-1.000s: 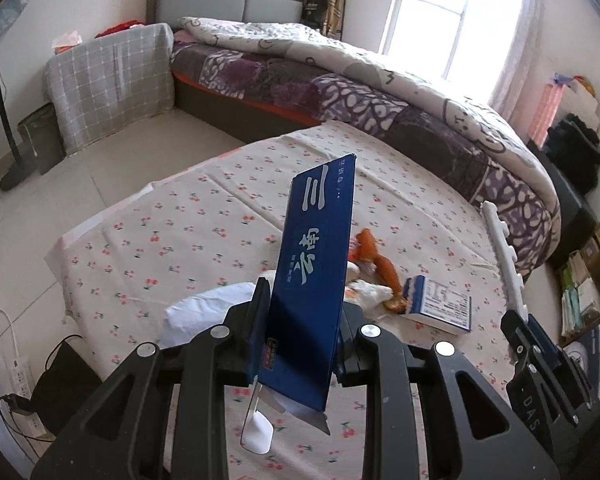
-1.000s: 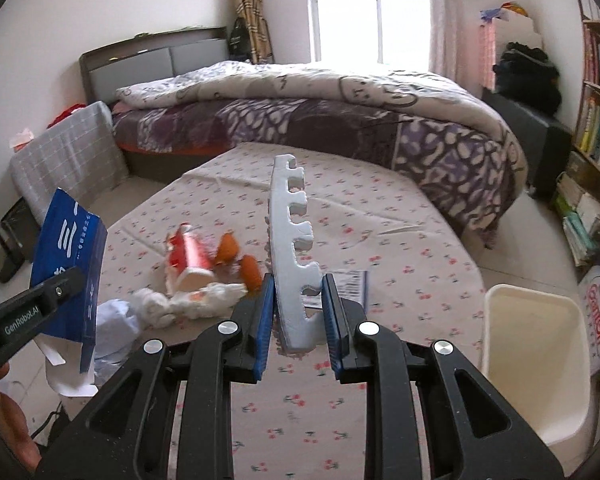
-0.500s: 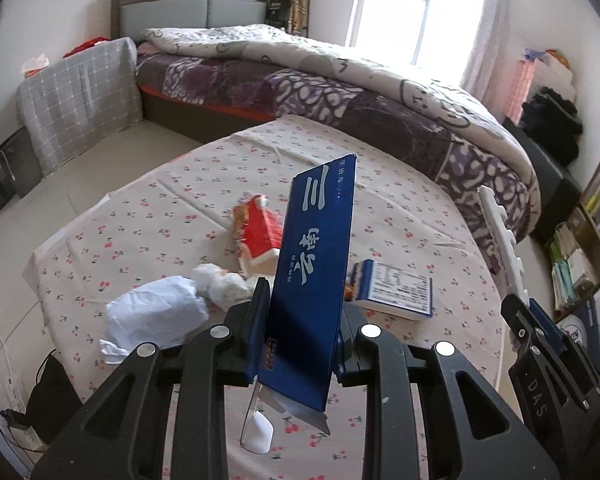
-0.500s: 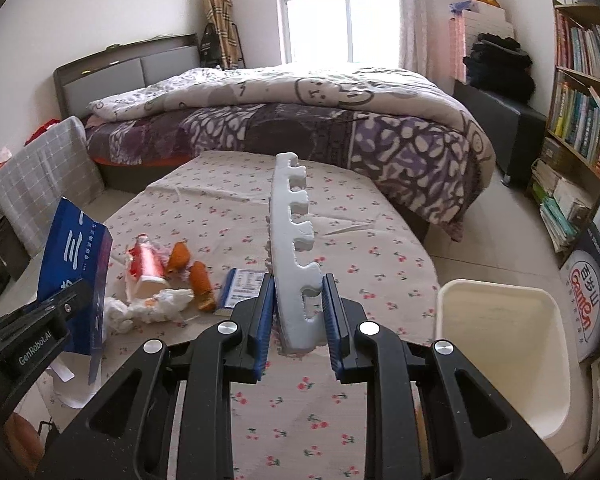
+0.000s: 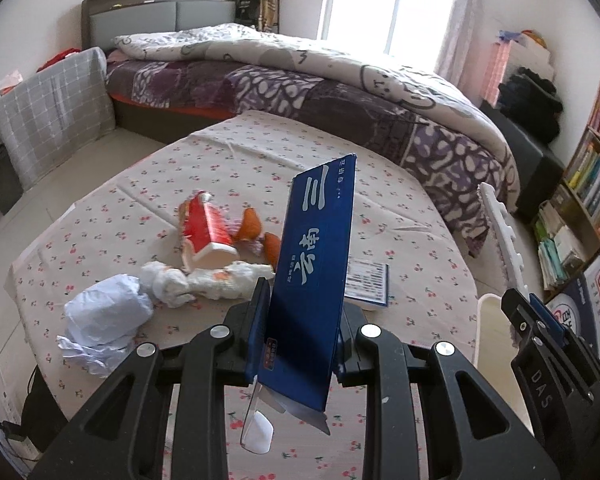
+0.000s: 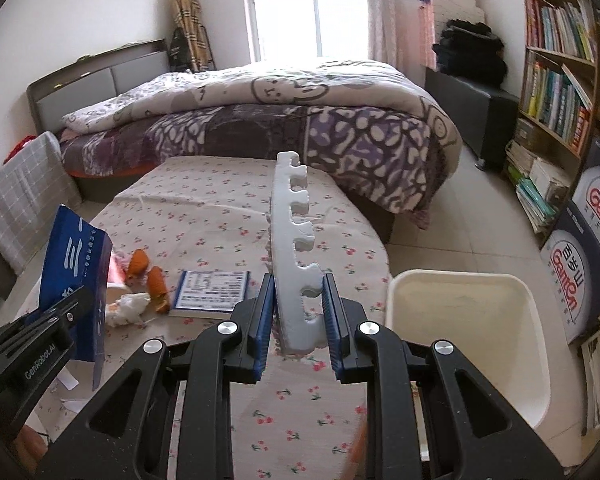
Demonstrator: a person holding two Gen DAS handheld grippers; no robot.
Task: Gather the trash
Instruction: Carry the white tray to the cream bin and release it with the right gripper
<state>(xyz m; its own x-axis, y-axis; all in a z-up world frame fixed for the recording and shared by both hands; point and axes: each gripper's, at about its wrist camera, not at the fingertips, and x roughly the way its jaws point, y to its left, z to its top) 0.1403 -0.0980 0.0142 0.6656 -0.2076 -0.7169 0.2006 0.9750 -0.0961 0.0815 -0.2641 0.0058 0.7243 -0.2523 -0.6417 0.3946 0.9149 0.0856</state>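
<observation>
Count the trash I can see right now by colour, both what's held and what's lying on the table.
Blue: 2, the held blue carton and the flat blue-edged box.
White: 3, the held foam strip, crumpled paper, tissue wad.
Red: 1, the red carton.
Orange: 2 peel pieces.
Total: 8

Home bedroom: bed (image 6: 260, 120); bookshelf (image 6: 556, 80)

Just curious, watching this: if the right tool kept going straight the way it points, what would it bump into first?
Probably the cherry-print tablecloth on the table. The right tool angles down at it, gripping a white foam strip whose far end would likely land first. The white bin sits off to its right. Depth is uncertain.
</observation>
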